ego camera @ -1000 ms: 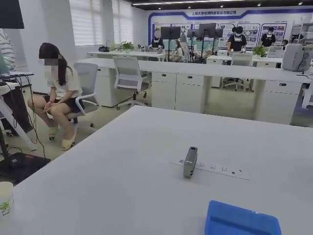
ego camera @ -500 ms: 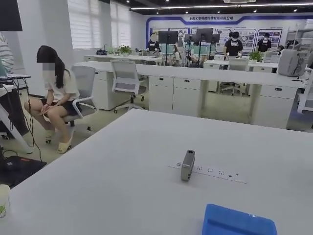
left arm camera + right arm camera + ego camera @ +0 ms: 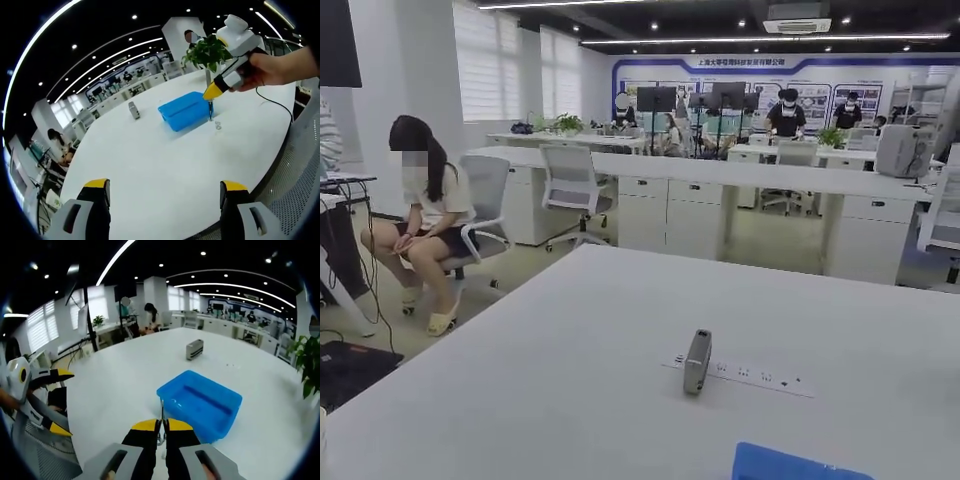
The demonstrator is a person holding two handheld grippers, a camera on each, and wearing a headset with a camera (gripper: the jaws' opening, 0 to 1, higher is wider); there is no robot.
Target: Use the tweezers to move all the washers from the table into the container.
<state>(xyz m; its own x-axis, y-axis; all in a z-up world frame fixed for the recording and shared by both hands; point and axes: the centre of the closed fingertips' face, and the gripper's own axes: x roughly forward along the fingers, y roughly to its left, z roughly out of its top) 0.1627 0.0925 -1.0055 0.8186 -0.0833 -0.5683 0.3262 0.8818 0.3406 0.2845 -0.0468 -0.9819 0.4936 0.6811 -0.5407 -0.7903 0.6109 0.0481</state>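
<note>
The blue container [image 3: 184, 110] [image 3: 201, 404] stands on the white table [image 3: 150, 160], and its near corner [image 3: 790, 465] shows at the bottom of the head view. My right gripper [image 3: 162, 426] is shut on the tweezers [image 3: 162, 412], whose thin tips point toward the container's near left corner. In the left gripper view a hand holds that right gripper [image 3: 216, 91] above the container's right end, the tweezers [image 3: 210, 109] hanging down beside the wall. Small washers [image 3: 218, 125] lie on the table just below them. My left gripper [image 3: 165, 192] is open and empty, well back from the container.
A white power strip [image 3: 752, 376] with a grey adapter [image 3: 696, 361] lies mid-table beyond the container. A potted plant [image 3: 210, 50] stands at the table's far side. A person sits on a chair [image 3: 485, 205] to the left; desks and people fill the room behind.
The head camera has tilted upward, so the table, power strip and container sit lower in the picture. Nothing on the table has moved.
</note>
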